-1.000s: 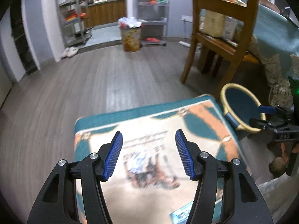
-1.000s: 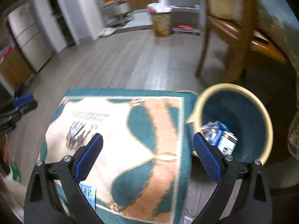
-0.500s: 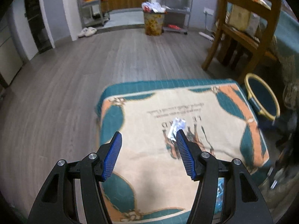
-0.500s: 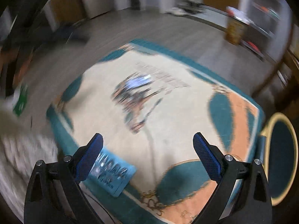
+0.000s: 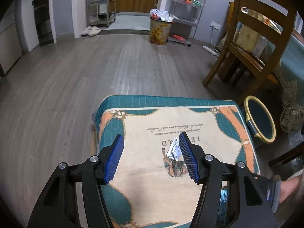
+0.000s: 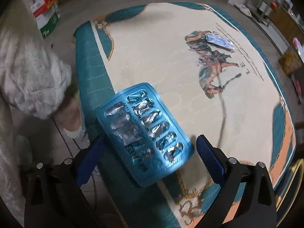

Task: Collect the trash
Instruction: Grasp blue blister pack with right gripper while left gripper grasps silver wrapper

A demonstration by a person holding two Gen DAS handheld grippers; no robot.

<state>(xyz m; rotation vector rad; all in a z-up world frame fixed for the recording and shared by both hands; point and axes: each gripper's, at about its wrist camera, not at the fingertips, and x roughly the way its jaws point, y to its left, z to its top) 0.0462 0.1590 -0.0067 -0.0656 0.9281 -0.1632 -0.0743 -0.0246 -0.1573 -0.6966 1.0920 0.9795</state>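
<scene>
The left gripper (image 5: 151, 156) is held level above the near half of the cloth (image 5: 144, 117), pointing forward across the room, its blue pads wide apart with nothing between them. A silver wrapper (image 5: 173, 150) lies flat on the cloth's printed middle, just inside the right pad and partly hidden by it; whether pad and wrapper touch cannot be told. Further right, the bin (image 5: 260, 121) stands on the floor just beside the cloth's far right corner, its yellow rim tilted toward the camera. A chair (image 5: 252, 43) stands behind the bin, and a second bin (image 5: 159, 31), heaped full, stands well apart at the back of the room.

The right gripper (image 6: 147, 158) tilts down steeply over the near edge of the cloth (image 6: 152, 57), jaws spread wide. A blue blister pack (image 6: 144, 133), its foil pockets crushed, lies between the pads, one end over the teal border. It looks close to the left pad, but contact cannot be judged, and a clear gap shows at the right pad. The wrapper (image 6: 219, 40) shows well beyond the pack, on the horse-and-rider print. At far right, a sliver of the bin's rim (image 6: 293, 182) curves past the cloth's corner.
</scene>
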